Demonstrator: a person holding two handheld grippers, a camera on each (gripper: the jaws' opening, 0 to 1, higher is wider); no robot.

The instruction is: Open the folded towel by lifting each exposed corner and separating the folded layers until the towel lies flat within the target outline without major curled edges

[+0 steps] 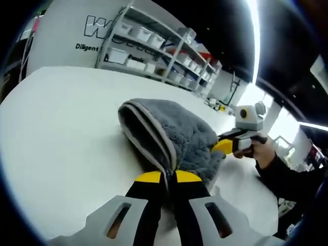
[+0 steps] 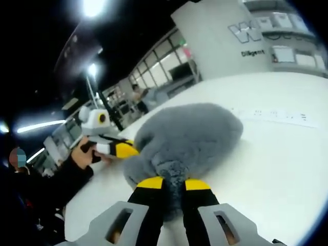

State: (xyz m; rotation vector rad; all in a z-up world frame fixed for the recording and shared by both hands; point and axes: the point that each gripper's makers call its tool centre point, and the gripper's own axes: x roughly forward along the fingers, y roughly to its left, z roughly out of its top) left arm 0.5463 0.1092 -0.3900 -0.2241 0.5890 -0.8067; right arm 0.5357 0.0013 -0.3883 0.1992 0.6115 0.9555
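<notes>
White table [image 1: 61,133], shelves [image 1: 154,46] upper centre | grey towel [image 1: 179,136] mid-frame, folded | left gripper [image 1: 167,177], right gripper [image 2: 172,183] each pinching towel edge | risk: uneven pull bunching layers, curling edges

White table [image 1: 61,133] spans both views. Left gripper view: white wall [image 1: 66,31] at 11 o'clock w/ dark lettering [image 1: 95,38]; metal shelving [image 1: 154,51] w/ white bins runs 12 to 1 o'clock. Ceiling dark, long light strip [image 1: 252,36] at 1 o'clock, bright windows [image 1: 279,123] at 3. Right gripper view: white pillar [image 2: 220,36] w/ lettering at 1 o'clock, glazed partitions [image 2: 164,66] at 12, round ceiling lamp [image 2: 93,7] at 11, light strip [image 2: 38,125] at 9.
</notes>
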